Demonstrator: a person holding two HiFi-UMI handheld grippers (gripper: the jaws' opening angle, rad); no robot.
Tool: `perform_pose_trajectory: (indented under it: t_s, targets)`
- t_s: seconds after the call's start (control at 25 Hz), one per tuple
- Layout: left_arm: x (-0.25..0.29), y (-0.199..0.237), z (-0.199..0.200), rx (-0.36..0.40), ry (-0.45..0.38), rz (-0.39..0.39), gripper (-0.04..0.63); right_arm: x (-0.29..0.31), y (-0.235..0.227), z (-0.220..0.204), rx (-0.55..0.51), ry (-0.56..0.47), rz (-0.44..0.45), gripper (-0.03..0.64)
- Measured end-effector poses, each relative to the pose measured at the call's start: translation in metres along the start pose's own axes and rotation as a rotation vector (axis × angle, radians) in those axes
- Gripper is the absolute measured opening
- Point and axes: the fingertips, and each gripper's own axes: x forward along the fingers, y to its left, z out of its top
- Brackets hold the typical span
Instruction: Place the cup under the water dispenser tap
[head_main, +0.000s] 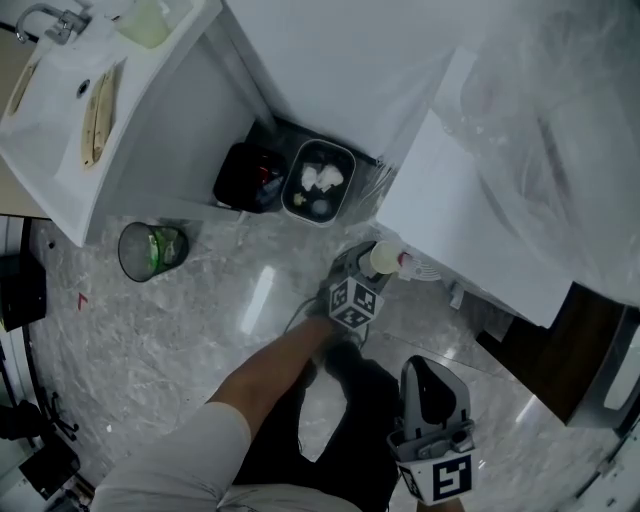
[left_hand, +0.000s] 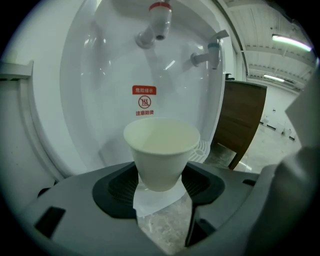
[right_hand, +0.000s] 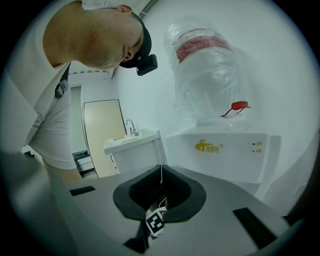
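Observation:
A white paper cup (left_hand: 161, 150) stands upright between the pads of my left gripper (left_hand: 160, 176), which is shut on its lower half. Straight ahead is the white recess of the water dispenser (left_hand: 100, 100). A red-capped tap (left_hand: 159, 20) hangs above and slightly behind the cup, a blue-capped tap (left_hand: 212, 51) to its right. In the head view the cup (head_main: 383, 257) and left gripper (head_main: 374, 264) sit low against the dispenser's front (head_main: 470, 215). My right gripper (head_main: 428, 370) hangs back nearer my body, its pads (right_hand: 145, 187) closed together on nothing.
A drip grille (left_hand: 204, 147) lies below the taps. A brown cabinet (left_hand: 241, 120) stands right of the dispenser. On the floor to the left are a grey bin (head_main: 320, 180), a black bin (head_main: 250, 178) and a mesh basket (head_main: 152, 250), beside a sink counter (head_main: 60, 110).

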Motion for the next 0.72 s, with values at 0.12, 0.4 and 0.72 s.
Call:
perform_pose_trajectory:
  t_s: [0.12,0.4,0.72]
  targets:
    - [0.01,0.001,-0.002,-0.005,0.005,0.001,0.259,0.001,-0.002,-0.006,-0.003,0.028,0.007,0.017]
    - [0.02,0.002,-0.001,-0.012,-0.003,-0.014,0.271,0.004,-0.002,-0.005,0.002,0.036,0.016,0.017]
    - [-0.012,-0.002,-0.001,-0.022,0.014,-0.041,0.324,0.002,0.013,0.001,0.021,0.079,0.044,0.018]
